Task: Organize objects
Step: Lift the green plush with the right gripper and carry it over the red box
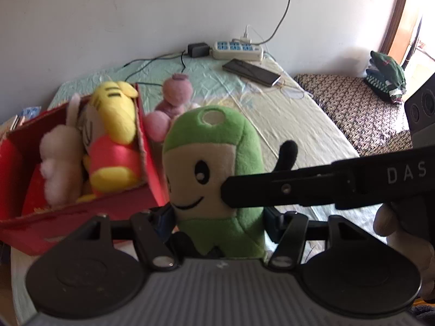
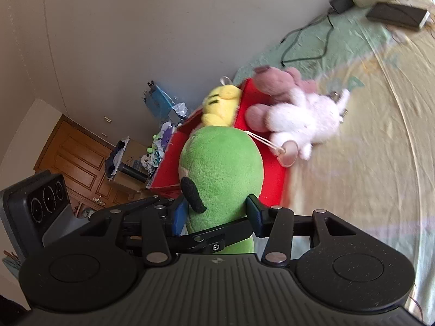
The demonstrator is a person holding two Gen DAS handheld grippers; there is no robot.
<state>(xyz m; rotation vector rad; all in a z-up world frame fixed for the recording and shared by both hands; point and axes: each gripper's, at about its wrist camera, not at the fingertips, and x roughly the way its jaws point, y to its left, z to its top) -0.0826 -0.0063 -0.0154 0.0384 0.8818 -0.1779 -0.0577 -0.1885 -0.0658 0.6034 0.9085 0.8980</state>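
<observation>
- Wall (image 1: pixel 136 13): plain white, unmarked; a grey cable (image 1: pixel 285 8) hangs down it to the bed.
- Bed sheet (image 1: pixel 285 125): pale green at the wall end, cream nearer, creased.
- Power strip (image 1: pixel 238 49): white with blue sockets, lies on the sheet against the wall; a black adapter (image 1: pixel 198 49) sits just beside it.
- Dark flat device (image 1: pixel 250 71): lies near the strip, cabled.
- Patterned cover (image 1: pixel 353 103): dark and white, adjoins the bed on the right; folded green clothing (image 1: pixel 386 77) rests on it.
- Wooden door frame (image 1: pixel 397 13): far right, strong daylight beyond.
- Wooden cabinet (image 2: pixel 78 152): brown, panelled, beside a cluttered surface (image 2: pixel 163 125).
</observation>
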